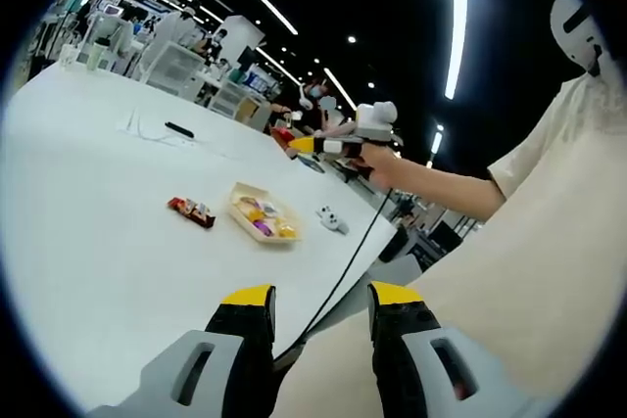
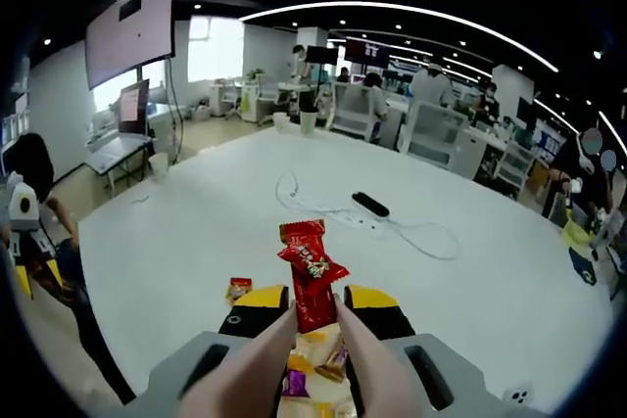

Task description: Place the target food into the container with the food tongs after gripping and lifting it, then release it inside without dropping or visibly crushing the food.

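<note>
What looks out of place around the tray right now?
One red packet lies on the table beside the container, not in it. The red-wrapped candy held in the tongs looks uncrushed; nothing else stands out.

From your left claw (image 1: 321,315), the container (image 1: 263,214) sits on the bench (image 1: 88,193) ahead, with a wrapped snack (image 1: 191,210) just beside it on its left and a small device (image 1: 333,219) near it on its right. Your right claw (image 1: 306,145) hangs above the bench beyond the container. A remote (image 1: 179,129) lies farther back on the bench.

In your right claw's (image 2: 313,302) view, the tongs (image 2: 284,364) hold a wrapped candy (image 2: 312,273) up over the container (image 2: 315,379). The snack (image 2: 239,288) lies just left, and the remote (image 2: 370,205) and a cable (image 2: 421,237) lie farther back.
</note>
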A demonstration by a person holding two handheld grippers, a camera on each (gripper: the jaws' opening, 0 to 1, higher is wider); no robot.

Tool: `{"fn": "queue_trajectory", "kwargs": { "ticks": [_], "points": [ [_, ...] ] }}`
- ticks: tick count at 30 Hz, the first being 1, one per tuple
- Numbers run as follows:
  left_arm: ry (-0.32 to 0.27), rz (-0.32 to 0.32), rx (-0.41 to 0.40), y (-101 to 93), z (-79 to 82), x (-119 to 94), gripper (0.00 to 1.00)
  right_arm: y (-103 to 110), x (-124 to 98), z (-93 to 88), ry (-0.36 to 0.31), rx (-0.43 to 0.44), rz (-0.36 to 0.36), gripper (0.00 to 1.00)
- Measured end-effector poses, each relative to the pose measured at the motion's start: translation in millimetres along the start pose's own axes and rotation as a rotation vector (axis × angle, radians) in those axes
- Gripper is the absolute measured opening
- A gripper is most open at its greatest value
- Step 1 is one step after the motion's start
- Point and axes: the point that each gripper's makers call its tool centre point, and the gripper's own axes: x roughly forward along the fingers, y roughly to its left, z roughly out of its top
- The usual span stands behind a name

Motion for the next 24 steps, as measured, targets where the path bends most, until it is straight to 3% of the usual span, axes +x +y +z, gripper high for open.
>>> {"fn": "queue_trajectory", "kwargs": {
  "ticks": [13,24],
  "points": [
    [0.010,-0.002,0.000,0.2,-0.8,0.1,0.37,-9.3,-2.4,-3.9,-0.005,0.010,-0.027,0.21],
    [0.026,-0.015,0.001,-3.5,-2.9,4.9,0.37,-27.5,-20.3,-19.6,0.000,0.043,-0.069,0.22]
  ]
}}
